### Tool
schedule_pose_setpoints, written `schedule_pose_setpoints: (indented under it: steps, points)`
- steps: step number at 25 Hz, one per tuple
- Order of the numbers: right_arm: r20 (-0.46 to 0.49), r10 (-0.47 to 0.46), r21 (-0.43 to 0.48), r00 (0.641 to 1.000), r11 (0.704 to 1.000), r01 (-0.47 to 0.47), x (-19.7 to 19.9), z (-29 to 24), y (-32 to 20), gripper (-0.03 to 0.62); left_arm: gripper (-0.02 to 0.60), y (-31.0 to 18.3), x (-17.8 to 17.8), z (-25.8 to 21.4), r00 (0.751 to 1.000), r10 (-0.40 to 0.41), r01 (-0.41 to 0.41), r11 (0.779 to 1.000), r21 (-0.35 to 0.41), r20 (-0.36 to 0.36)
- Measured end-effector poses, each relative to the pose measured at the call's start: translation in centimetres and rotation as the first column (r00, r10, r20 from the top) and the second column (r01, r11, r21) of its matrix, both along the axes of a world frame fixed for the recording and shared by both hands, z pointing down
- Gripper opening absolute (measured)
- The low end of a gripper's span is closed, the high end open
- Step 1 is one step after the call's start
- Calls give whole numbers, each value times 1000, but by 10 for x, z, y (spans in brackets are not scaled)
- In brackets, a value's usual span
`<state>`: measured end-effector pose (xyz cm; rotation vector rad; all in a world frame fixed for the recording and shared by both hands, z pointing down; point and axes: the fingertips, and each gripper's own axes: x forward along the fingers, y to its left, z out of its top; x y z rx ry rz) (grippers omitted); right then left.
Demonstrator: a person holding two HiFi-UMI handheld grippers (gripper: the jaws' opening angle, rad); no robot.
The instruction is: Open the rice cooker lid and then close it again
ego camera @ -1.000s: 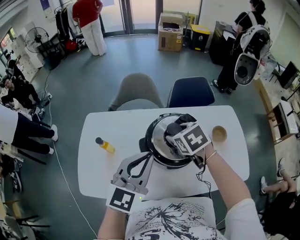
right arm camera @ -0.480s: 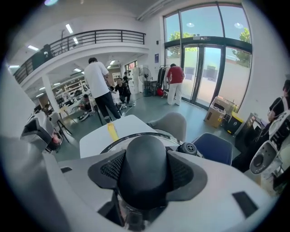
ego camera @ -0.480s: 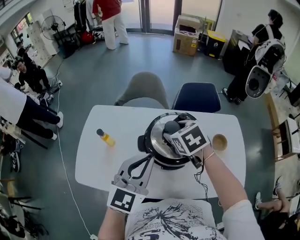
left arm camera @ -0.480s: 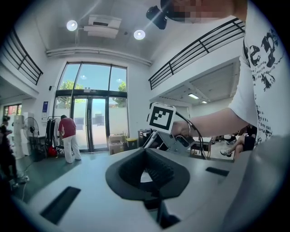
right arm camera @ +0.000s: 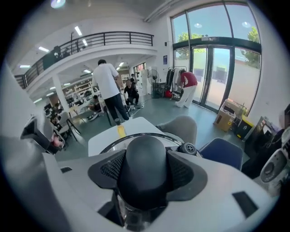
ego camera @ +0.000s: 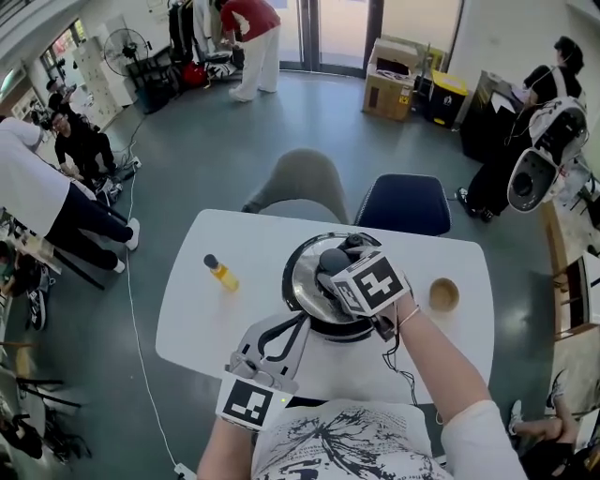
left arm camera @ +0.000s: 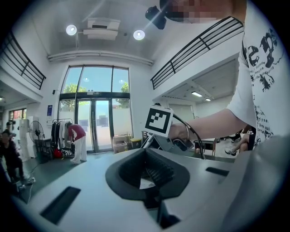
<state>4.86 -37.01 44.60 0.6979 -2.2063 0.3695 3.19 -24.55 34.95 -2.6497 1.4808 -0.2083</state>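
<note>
rice cooker lid (ego camera: pixel 307 277) at the middle of the white table (ego camera: pixel 202 328) – we hold it by its black knob (right arm camera: pixel 144 165), our right gripper (ego camera: pixel 339 270) clamped around it, likely to tip it off the pot (ego camera: pixel 349 328). our left gripper (ego camera: pixel 298 322), jaws nearly together and empty, sits beside the pot's near side. bottle (ego camera: pixel 221 273) and cup (ego camera: pixel 443 294) stand well apart – open room on every side.

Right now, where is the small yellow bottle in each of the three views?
Head view: yellow bottle on the white table, left of the rice cooker lid.
Left gripper view: not in it.
Right gripper view: centre-left, just beyond the lid's rim.
Shared landmark: the person in the red top by the glass doors, in all three.
</note>
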Motion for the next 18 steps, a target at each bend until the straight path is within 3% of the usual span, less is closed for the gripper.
schedule_pose_setpoints:
  steps: [5, 10, 18]
  points:
    - [24, -31, 17, 999, 999, 31, -15, -12, 11, 295, 12, 7, -15, -11, 999, -35, 35, 999, 21, -9]
    - [8, -35, 43, 999, 998, 35, 6, -14, 32, 295, 12, 29, -13, -16, 994, -97, 98, 995, 24, -55]
    - [3, -89, 56, 996, 995, 88, 99, -11, 88, 295, 12, 86, 77, -9, 988, -134, 136, 990, 26, -72]
